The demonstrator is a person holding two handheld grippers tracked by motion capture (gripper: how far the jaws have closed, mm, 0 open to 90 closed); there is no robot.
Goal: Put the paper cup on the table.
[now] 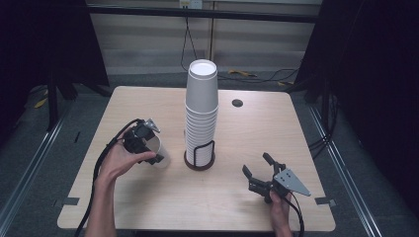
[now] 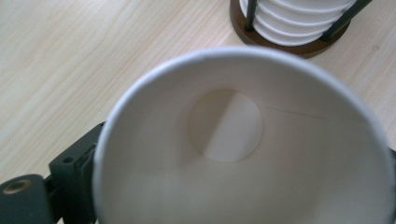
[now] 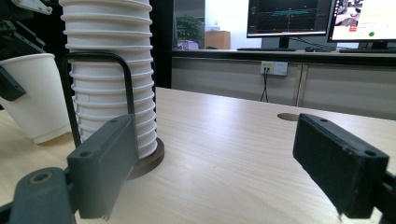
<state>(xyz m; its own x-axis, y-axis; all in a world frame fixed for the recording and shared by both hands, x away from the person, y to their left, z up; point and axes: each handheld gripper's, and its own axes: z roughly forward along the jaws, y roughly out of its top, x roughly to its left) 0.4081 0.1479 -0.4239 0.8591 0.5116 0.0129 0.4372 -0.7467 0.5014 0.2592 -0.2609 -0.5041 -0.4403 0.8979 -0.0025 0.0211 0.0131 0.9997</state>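
A single white paper cup (image 1: 160,154) is held by the left gripper (image 1: 148,148) over the left half of the table (image 1: 148,207), tilted, with its base close to the tabletop; whether the base touches the wood cannot be told. In the left gripper view the cup's open mouth (image 2: 243,140) is seen from above, its round bottom visible inside, and one black jaw is pressed against the cup's outer wall at the lower left; the cup is thus pinched at its rim. The hand (image 1: 118,163) is wrapped around the gripper from the near side.

Just beside the cup, toward the middle of the table, a tall stack of white cups (image 1: 201,106) stands upright in a round brown holder (image 1: 199,160) with black wire loops.

The right gripper (image 1: 260,170) is held low near the front right corner of the table, well apart from the stack, with its jaws spread wide and nothing between them. A round grommet hole (image 1: 237,102) is set in the table near the far edge.
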